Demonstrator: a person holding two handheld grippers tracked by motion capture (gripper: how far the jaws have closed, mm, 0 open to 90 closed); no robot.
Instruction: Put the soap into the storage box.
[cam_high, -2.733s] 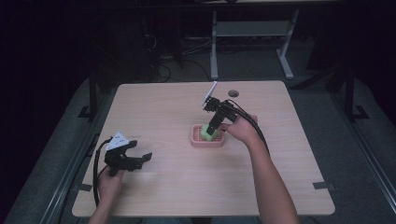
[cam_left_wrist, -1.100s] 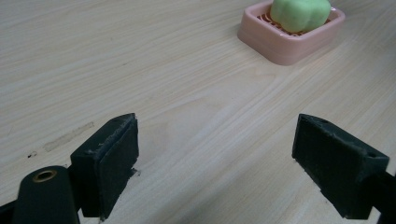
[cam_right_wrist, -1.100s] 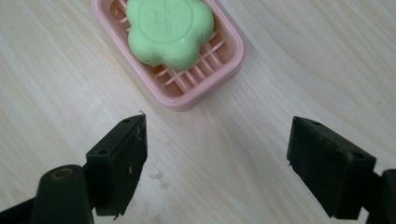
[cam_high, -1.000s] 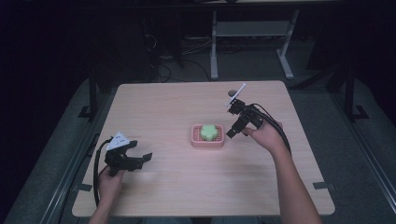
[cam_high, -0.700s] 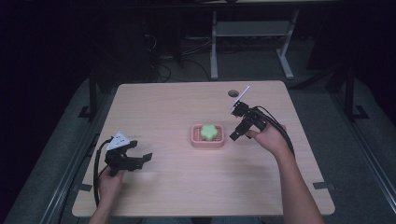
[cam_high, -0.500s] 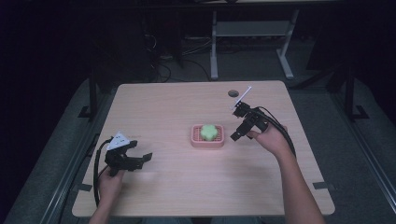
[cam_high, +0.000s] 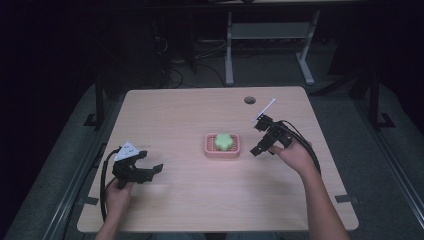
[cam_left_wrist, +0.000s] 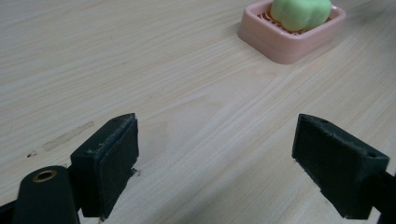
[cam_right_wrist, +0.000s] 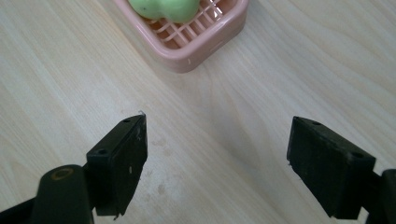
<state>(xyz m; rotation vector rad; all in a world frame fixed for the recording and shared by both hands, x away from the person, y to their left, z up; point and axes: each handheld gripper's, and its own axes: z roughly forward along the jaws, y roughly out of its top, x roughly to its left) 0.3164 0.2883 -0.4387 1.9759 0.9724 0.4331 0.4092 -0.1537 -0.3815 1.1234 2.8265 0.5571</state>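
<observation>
A pink slotted soap dish (cam_high: 222, 150) sits near the middle of the wooden table (cam_high: 190, 120), and a green lobed soap (cam_high: 224, 141) lies in it. The same pink dish (cam_left_wrist: 285, 42) with its green soap (cam_left_wrist: 299, 11) stands far ahead in the left gripper view. In the right gripper view the pink dish (cam_right_wrist: 212, 39) and the soap (cam_right_wrist: 163, 8) lie just ahead. My right gripper (cam_high: 262, 148) hovers to the right of the dish, open and holding nothing, as my right gripper (cam_right_wrist: 215, 158) also shows up close. My left gripper (cam_high: 150, 172) rests open at the table's front left, seen close as my left gripper (cam_left_wrist: 215, 161).
A round cable hole (cam_high: 250, 100) sits at the table's far edge. Behind the table stand white desk legs (cam_high: 230, 50) and cables on dark floor. Bare wood stretches between the dish and my left gripper.
My right gripper has let go of the green soap in the dish, opened, and drawn back to the right of the dish. The left gripper has stayed still.
</observation>
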